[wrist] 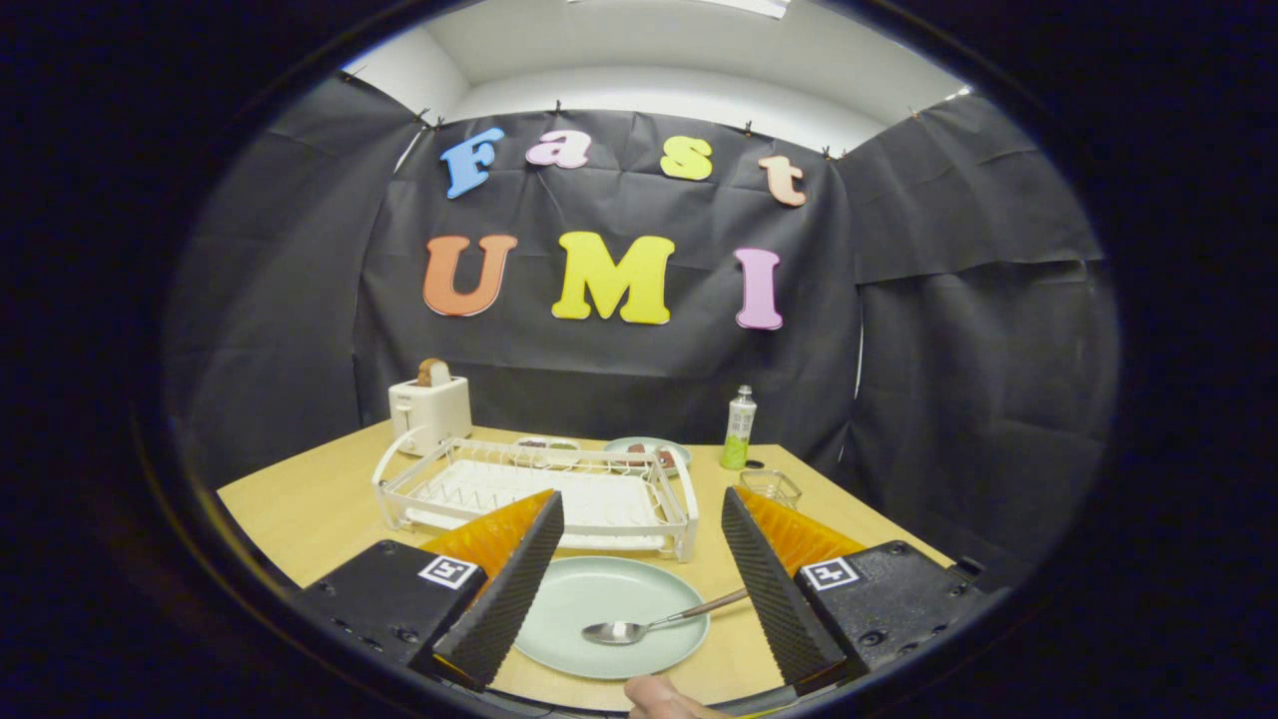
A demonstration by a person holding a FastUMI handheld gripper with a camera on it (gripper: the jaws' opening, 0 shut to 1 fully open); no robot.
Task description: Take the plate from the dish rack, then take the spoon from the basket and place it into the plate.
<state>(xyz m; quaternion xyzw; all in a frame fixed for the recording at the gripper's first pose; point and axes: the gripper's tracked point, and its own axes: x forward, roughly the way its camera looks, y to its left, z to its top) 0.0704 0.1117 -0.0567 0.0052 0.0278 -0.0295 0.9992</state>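
Wooden table [300,504] in a black-cloth booth. The plate [589,639] sits between the fingers of the gripper [639,584], spoon [649,624] lying in it. Fingers spread wide, gripping nothing. Dish rack [479,489] just beyond, toaster [429,409] further back.

Black cloth walls [949,330], white ceiling [649,60], wooden table [300,509].

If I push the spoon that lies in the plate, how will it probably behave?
The spoon looks like polished metal, so it is probably stiff and slides easily on the smooth plate. Its handle overhangs the rim, so a push there may pivot it. The open gripper is not touching it.
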